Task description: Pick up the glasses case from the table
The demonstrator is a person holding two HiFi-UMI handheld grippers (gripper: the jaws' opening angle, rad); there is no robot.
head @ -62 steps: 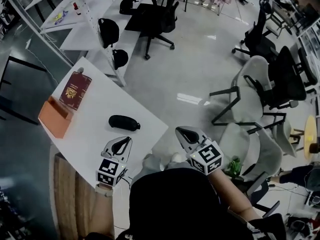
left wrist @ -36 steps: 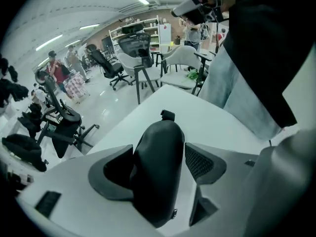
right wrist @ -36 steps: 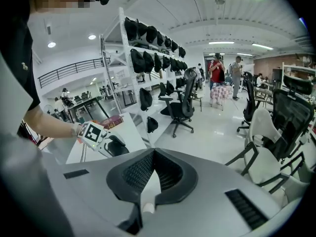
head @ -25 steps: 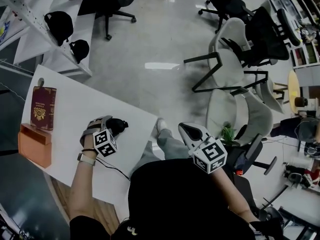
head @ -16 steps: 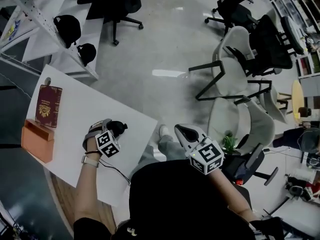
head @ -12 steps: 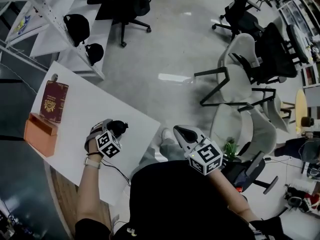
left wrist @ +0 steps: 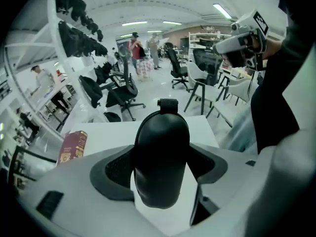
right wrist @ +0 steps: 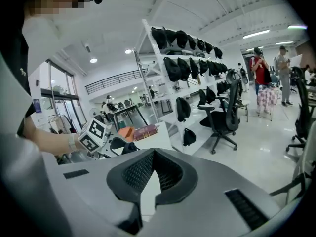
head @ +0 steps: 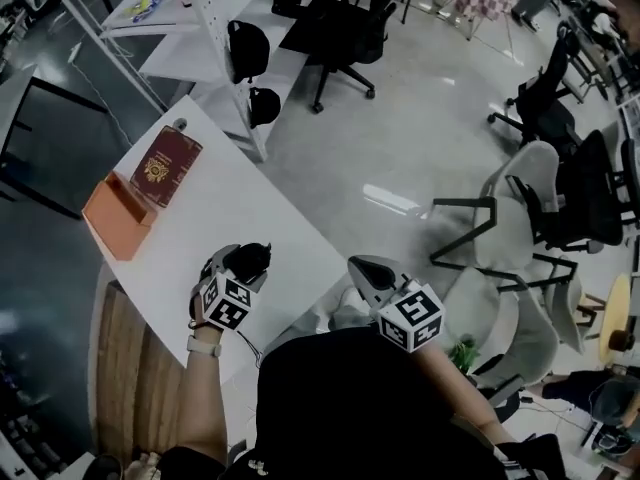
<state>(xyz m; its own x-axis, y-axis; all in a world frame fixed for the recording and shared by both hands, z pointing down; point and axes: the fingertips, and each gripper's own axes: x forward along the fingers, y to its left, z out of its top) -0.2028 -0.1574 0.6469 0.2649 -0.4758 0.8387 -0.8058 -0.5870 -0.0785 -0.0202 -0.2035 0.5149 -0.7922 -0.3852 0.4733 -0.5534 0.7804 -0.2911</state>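
Table (head: 215, 203) edge is my largest worry. The white top ends just at 4 o'clock from my left gripper (head: 247, 264), and beyond it there is only floor. The jaws of this gripper press on the black glasses case (left wrist: 162, 142), one on each long side, with its rounded end toward the camera and its small tab at 12 o'clock. I cannot tell whether the case is already free of the table or rests on it. If it slips out, I judge it would go over the edge and fall.

The slip itself is the next risk. The case looks smooth and curved, and the jaws seem to take it nearer to one end than the middle. The far end may therefore tip down when I raise it. A quick lift or a turn of my wrist could cause this.

The orange box (head: 113, 226) and the dark red passport (head: 160, 166) lie at 10 o'clock, well apart from the case, so I see little danger there.

My right gripper (right wrist: 154, 154) is closed on nothing. It is at 3 o'clock, off the table, and too far away to catch anything.
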